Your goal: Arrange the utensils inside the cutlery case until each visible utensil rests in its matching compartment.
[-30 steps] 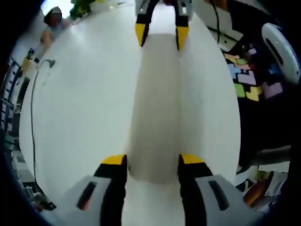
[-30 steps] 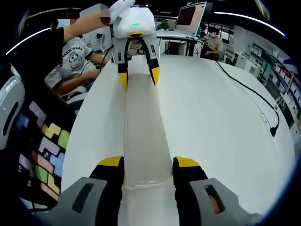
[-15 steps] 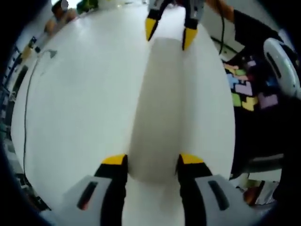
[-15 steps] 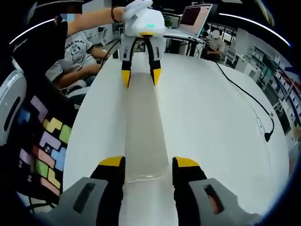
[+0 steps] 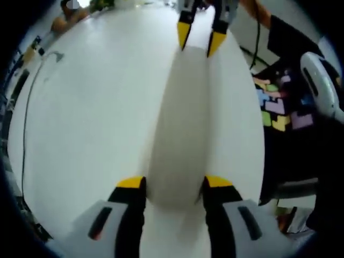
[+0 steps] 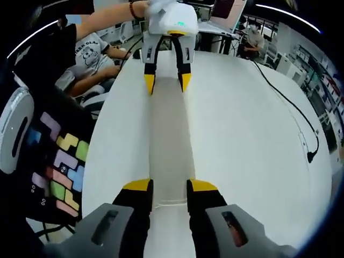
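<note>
A long translucent white plastic cutlery case (image 6: 170,145) lies lengthwise on the white worktop (image 6: 242,134), spanning between the two claws. The right claw (image 6: 168,186) is clamped on its near end; the left claw (image 6: 167,83) grips the far end. In the left gripper view, the left claw (image 5: 169,183) pinches the case (image 5: 180,123), with the right claw (image 5: 200,40) opposite

Setting: open-plan office or lab. You work at a long white table (image 6: 247,140) with a black cable (image 6: 293,115) trailing across it; beyond you sit an open laptop (image 6: 221,11), seated people (image 6: 88,59) at desks, and shelving (image 6: 322,80) along the wall.
</note>
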### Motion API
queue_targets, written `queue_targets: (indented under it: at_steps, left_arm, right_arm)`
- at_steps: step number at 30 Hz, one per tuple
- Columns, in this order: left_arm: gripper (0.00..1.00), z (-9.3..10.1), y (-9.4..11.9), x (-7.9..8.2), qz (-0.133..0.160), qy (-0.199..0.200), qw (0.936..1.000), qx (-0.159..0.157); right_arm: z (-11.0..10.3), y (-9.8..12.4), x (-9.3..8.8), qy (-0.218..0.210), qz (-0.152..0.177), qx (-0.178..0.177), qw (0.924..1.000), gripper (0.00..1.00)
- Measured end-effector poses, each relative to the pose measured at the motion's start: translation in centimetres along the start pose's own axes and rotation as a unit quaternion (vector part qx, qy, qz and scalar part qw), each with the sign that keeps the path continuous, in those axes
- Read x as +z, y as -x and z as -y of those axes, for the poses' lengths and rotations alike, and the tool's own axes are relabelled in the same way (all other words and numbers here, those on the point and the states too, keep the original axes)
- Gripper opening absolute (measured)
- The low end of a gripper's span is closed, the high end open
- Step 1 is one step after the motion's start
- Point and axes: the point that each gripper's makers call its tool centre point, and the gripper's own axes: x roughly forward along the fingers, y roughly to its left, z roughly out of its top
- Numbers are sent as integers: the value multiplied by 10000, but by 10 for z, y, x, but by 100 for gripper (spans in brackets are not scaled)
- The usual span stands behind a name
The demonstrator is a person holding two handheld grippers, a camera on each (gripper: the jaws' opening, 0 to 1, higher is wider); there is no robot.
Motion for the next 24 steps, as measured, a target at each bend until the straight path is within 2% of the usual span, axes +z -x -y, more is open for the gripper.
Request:
queue_targets:
  at_steps: [4, 6, 9, 24]
  left_arm:
    - [44, 0, 0, 0, -1, -14, 10000, 1]
    - [44, 0, 0, 0, -14, -17, 10000, 7]
    - [44, 0, 0, 1, -47, -44, 10000, 33]
    - [44, 2, 0, 3, 6, -65, 10000, 47]
  right_arm:
    - [1, 2, -3, 11, -274, 9, 9996, 24]
    - [1, 4, -7, 86, -593, 28, 9982, 24]
    - [0, 2, -7, 80, -846, 45, 9964, 24]
    - [0, 2, -9, 48, -1530, 289, 9878, 25]
